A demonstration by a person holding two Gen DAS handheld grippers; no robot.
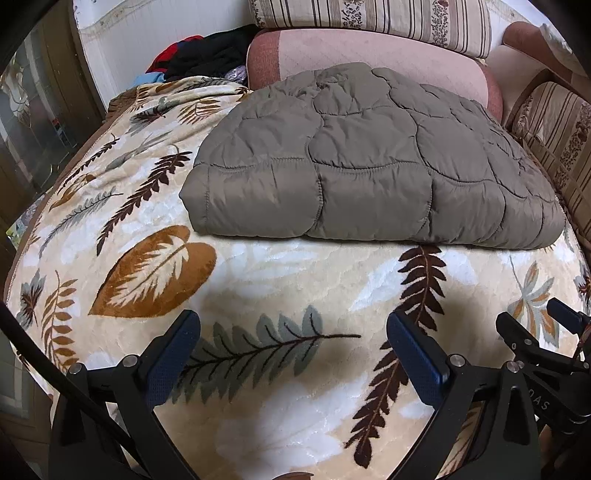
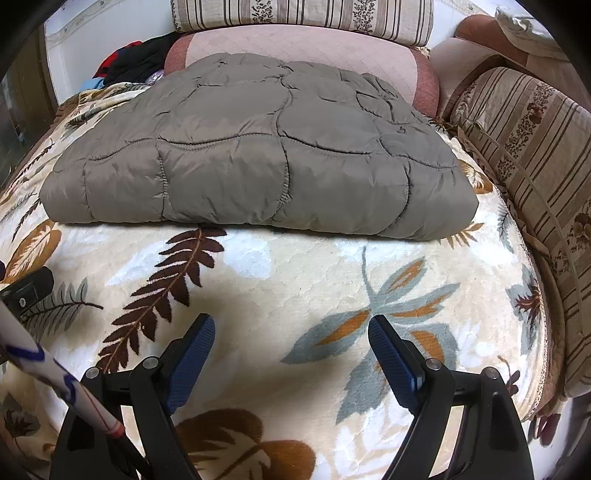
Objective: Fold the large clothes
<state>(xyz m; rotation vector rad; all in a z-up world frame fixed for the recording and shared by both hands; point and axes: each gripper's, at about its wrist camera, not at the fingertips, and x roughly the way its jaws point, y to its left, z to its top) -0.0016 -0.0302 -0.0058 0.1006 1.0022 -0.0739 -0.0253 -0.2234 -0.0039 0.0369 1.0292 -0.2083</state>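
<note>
Seemingly one folded quilted jacket.

Leaf-print blanket, striped cushions

Folded taupe quilted jacket on blanket

One folded quilted jacket, one leaf-print blanket, two striped cushions, two hand-held grippers
</note>
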